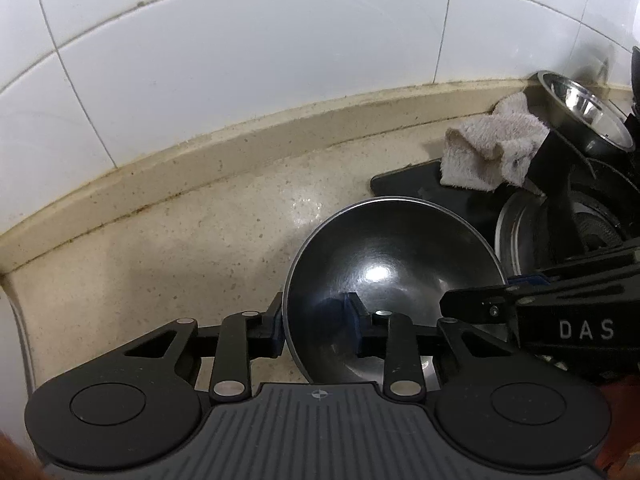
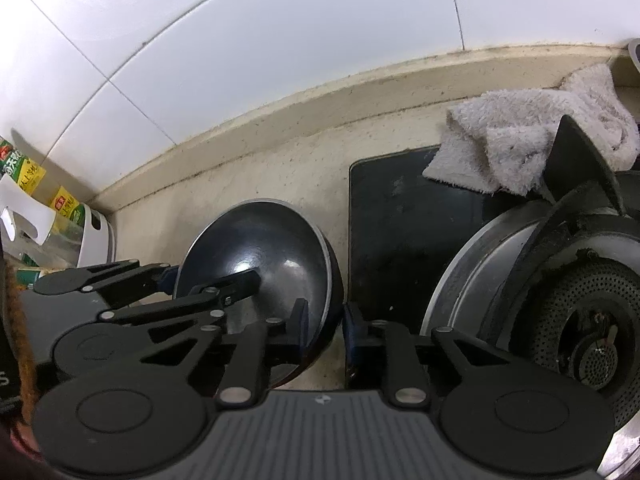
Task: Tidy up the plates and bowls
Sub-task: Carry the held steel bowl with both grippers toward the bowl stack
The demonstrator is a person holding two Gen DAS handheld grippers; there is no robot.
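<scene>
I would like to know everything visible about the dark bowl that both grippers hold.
The dark bowl is round, glossy black inside with a thin pale rim, and looks like metal. It is tilted on the speckled counter, beside the black stove top. The left gripper and the right gripper each clamp its rim.

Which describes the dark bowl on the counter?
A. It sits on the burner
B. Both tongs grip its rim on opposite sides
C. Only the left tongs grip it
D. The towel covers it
B: the left tongs and right tongs each pinch the dark bowl's rim.
</scene>
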